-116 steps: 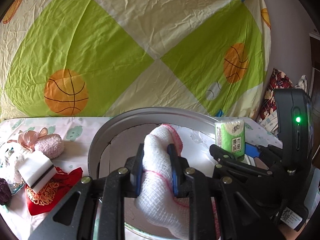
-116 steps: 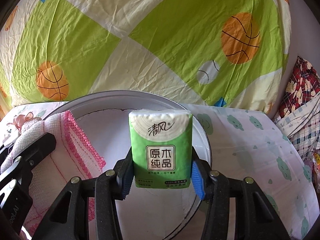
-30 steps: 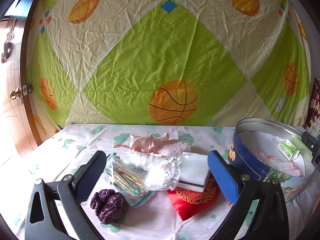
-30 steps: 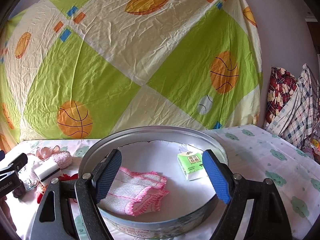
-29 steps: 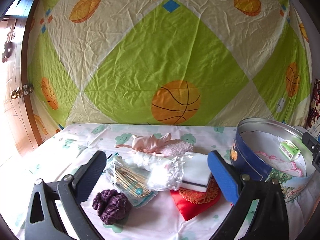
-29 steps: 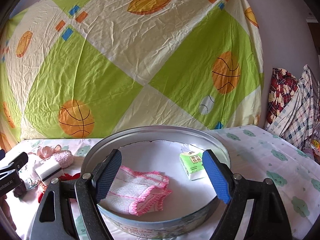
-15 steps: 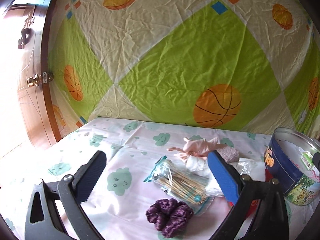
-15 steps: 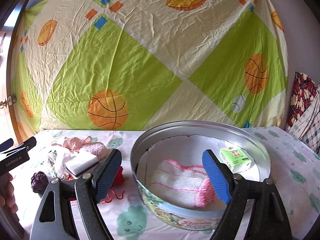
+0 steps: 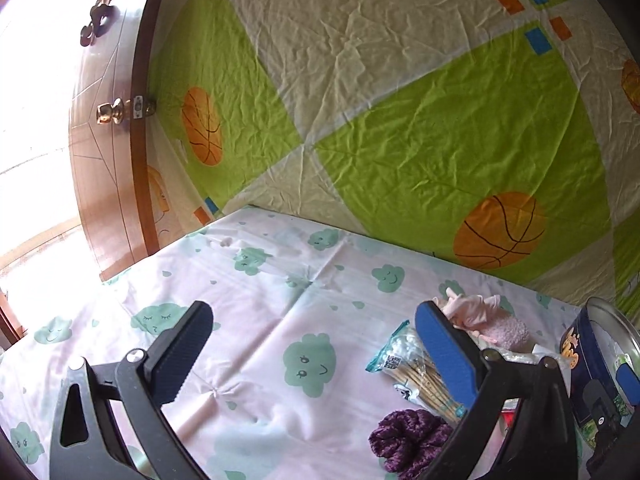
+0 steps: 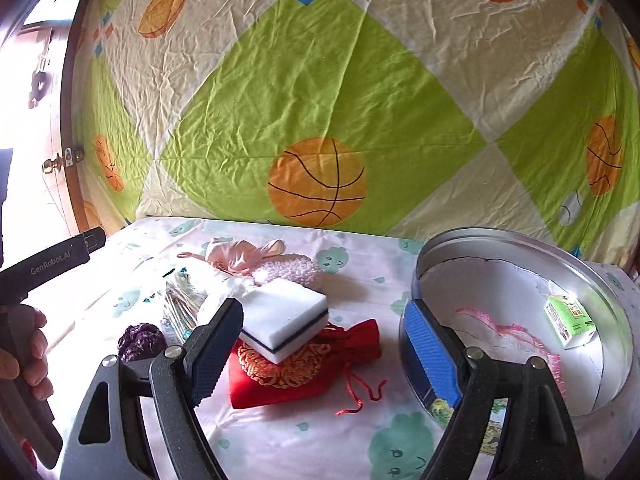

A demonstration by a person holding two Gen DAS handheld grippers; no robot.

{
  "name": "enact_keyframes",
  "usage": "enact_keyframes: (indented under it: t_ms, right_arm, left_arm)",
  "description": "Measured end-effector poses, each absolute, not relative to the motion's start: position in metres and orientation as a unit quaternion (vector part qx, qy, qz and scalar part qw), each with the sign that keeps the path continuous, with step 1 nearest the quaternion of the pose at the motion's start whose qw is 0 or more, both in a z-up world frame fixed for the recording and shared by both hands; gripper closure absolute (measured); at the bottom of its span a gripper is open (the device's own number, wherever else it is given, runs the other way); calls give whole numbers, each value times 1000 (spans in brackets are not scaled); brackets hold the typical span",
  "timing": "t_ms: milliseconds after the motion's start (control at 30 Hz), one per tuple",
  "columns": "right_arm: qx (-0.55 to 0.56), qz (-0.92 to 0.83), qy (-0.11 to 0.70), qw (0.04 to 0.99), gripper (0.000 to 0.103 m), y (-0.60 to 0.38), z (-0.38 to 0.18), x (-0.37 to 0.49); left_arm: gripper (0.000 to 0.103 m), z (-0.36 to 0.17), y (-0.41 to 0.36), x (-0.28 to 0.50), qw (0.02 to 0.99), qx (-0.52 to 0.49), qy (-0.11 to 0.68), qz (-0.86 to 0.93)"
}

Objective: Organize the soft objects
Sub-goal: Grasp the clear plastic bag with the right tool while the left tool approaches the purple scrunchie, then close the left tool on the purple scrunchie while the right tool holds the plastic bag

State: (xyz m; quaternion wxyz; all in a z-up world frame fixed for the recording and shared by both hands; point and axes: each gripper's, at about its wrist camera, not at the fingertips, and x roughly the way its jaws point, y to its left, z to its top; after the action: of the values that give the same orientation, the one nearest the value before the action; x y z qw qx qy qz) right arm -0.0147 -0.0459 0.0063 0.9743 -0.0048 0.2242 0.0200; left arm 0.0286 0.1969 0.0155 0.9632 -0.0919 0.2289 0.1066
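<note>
Between the spread, empty jaws of the right gripper (image 10: 322,350) lie a white sponge (image 10: 286,318) on a red pouch (image 10: 308,364); beyond its right jaw, the tin (image 10: 592,256) holds a towel (image 10: 508,344) and tissue pack (image 10: 570,320). Left gripper (image 9: 316,350), jaws likewise released, frames bare sheet (image 9: 256,300), with a purple scrunchie (image 9: 408,442) below its right jaw.

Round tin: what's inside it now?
In the round tin: a pink-edged white cloth and a green tissue pack by the wall. The right jaw hides the tin's near-left corner.
</note>
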Motion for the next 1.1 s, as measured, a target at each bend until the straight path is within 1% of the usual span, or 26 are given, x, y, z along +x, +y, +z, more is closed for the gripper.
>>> enact_keyframes:
  t_ms: [133, 300, 400, 433, 467, 533, 600, 633, 700, 733, 867, 933, 967, 1100]
  right_arm:
    - [-4, 35, 229, 973, 18, -32, 6, -6]
    - [-14, 51, 251, 967, 18, -10, 1, 12]
    - [-20, 54, 266, 962, 19, 0, -1, 22]
    - [-24, 55, 274, 960, 22, 4, -3, 26]
    - [-29, 59, 283, 957, 31, 7, -5, 29]
    - [-40, 65, 299, 951, 39, 14, -9, 36]
    - [-53, 66, 312, 946, 40, 19, -14, 40]
    - [-57, 69, 314, 945, 42, 21, -14, 41]
    - [-66, 80, 316, 943, 51, 25, -15, 41]
    - [-71, 83, 317, 942, 59, 27, -15, 41]
    - [-77, 93, 321, 939, 77, 31, -16, 43]
    - [-74, 97, 318, 940, 81, 31, -15, 42]
    - [-72, 100, 311, 942, 86, 30, -13, 40]
    - [-56, 111, 261, 957, 87, 23, -2, 20]
  left_arm:
    - [0, 14, 196, 30, 961, -82, 240, 110]
    - [0, 14, 196, 30, 960, -62, 238, 133]
    - [0, 14, 200, 30, 959, -68, 240, 137]
    - [0, 14, 202, 30, 958, -72, 241, 136]
    - [0, 14, 203, 30, 958, -75, 242, 135]
    - [0, 15, 205, 30, 957, -78, 242, 137]
    - [0, 16, 206, 29, 957, -79, 240, 139]
    - [0, 16, 206, 29, 957, -80, 240, 139]
    - [0, 16, 206, 30, 957, -79, 243, 137]
    - [0, 16, 205, 30, 957, -79, 243, 135]
    - [0, 17, 204, 30, 958, -74, 243, 137]
    - [0, 16, 205, 30, 957, -76, 245, 134]
    - [0, 16, 205, 31, 957, -76, 247, 133]
    - [1, 13, 202, 33, 957, -72, 256, 116]
